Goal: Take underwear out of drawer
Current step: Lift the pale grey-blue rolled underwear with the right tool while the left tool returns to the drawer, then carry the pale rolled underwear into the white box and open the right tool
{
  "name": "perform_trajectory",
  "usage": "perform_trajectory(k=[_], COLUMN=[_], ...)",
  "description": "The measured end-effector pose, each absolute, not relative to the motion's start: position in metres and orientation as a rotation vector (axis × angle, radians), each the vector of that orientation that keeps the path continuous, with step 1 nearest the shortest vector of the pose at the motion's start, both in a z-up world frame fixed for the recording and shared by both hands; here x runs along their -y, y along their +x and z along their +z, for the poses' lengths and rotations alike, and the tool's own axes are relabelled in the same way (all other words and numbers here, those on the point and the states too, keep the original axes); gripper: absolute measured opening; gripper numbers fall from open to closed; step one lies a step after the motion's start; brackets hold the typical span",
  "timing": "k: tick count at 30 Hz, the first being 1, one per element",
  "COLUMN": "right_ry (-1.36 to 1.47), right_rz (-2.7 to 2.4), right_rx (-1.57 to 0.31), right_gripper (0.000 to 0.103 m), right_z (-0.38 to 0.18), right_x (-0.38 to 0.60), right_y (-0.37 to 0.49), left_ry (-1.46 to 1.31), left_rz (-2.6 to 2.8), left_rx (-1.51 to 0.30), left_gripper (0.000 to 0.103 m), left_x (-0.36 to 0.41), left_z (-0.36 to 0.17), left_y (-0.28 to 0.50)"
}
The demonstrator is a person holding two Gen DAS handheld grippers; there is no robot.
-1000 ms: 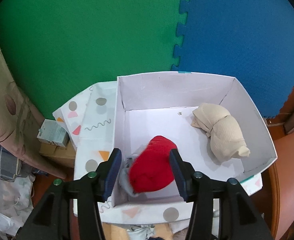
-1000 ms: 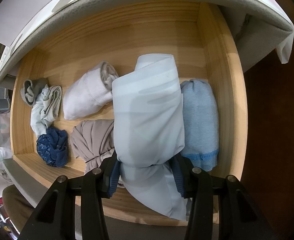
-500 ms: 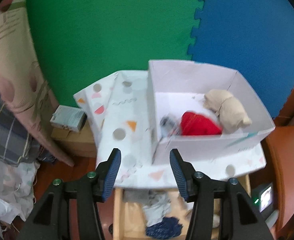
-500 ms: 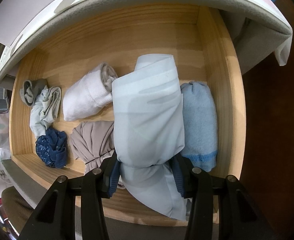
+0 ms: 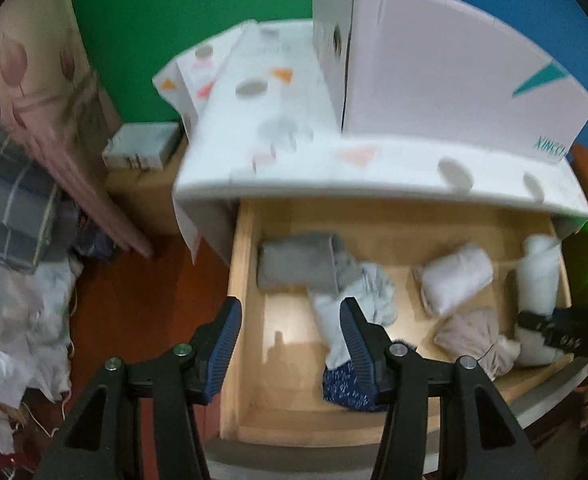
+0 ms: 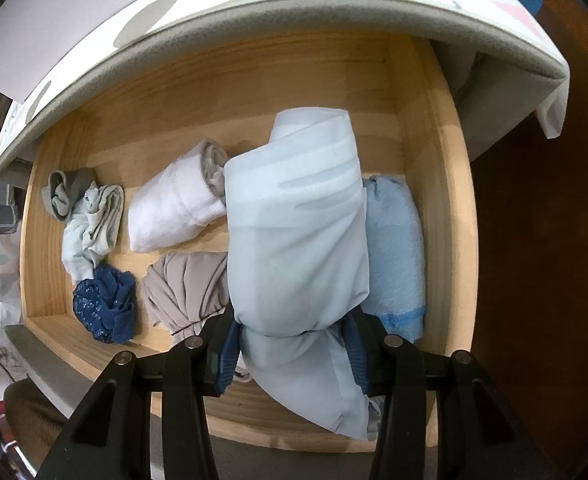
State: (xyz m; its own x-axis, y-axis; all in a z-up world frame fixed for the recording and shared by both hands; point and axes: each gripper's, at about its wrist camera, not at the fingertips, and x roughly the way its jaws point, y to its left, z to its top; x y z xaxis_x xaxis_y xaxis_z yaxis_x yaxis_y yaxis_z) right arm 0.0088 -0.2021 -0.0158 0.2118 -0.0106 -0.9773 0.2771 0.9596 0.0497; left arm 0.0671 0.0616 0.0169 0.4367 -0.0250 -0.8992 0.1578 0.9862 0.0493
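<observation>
Wooden drawer (image 6: 445, 208) with rolled underwear.
Right gripper (image 6: 292, 354) clamps pale-blue roll (image 6: 297, 240); left gripper (image 5: 290, 344) hangs open, empty.

I see the wooden drawer (image 6: 445, 184) pulled open, with rolled underwear lying on its floor. The pale blue-white roll (image 6: 297, 232) is largest, raised and pinched near its lower end. Beside it on the right lies a light blue roll (image 6: 393, 252); to the left a white roll (image 6: 174, 212), a taupe bundle (image 6: 186, 288), a crumpled navy lace piece (image 6: 106, 308) and a grey-green tangle (image 6: 90, 220).
</observation>
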Motion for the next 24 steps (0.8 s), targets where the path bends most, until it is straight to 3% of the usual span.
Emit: perform_trajectory(k=[13,24], right_ry=[0.200,0.195], right_rz=[-0.197,-0.153], right_rx=[-1.235,-1.212], right_gripper=[0.042,0.042], right_z=[0.012,0.056], right_x=[0.200,0.184], right_y=[0.005,0.011], left_ry=[-0.003,0.082], left_rz=[-0.053,-0.041], left_rx=[-1.162,-1.138], left_gripper=[0.052,0.052], left_x=[-0.086,-0.071], left_z=[-0.012,-0.010], left_y=[0.068,0.065])
